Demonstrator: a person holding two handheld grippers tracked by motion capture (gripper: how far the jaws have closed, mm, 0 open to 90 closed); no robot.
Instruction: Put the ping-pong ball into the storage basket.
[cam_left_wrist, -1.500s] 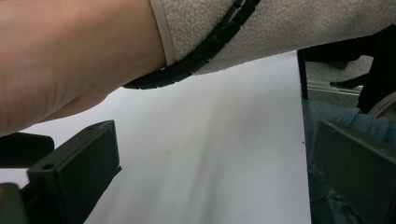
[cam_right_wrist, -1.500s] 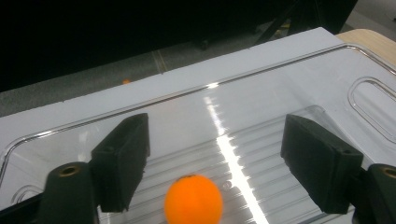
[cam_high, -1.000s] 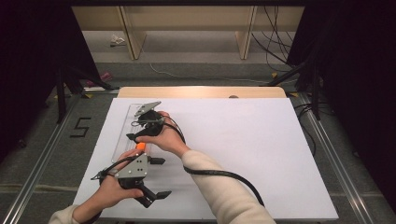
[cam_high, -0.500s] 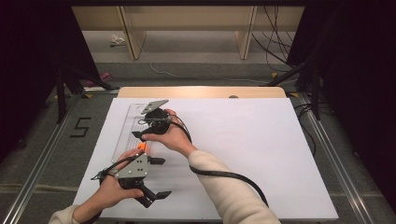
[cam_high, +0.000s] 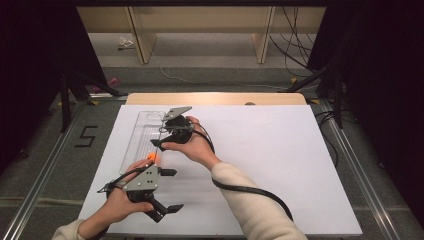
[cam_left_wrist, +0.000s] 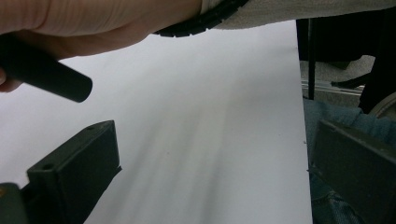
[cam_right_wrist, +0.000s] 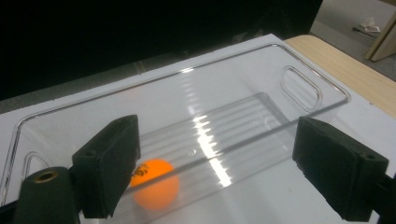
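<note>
Two grippers are shown wide-jawed: right gripper (cam_right_wrist: 224, 177) above the tray (cam_right_wrist: 308, 88); the ball (cam_right_wrist: 156, 184) may be knocked rolling.

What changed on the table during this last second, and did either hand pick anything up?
The right gripper slid a little further from the person, along the clear tray, its jaws open and empty. Nothing was picked up or let go. The orange ball stayed at the tray's near end, and the left gripper stayed open over the white table.
</note>
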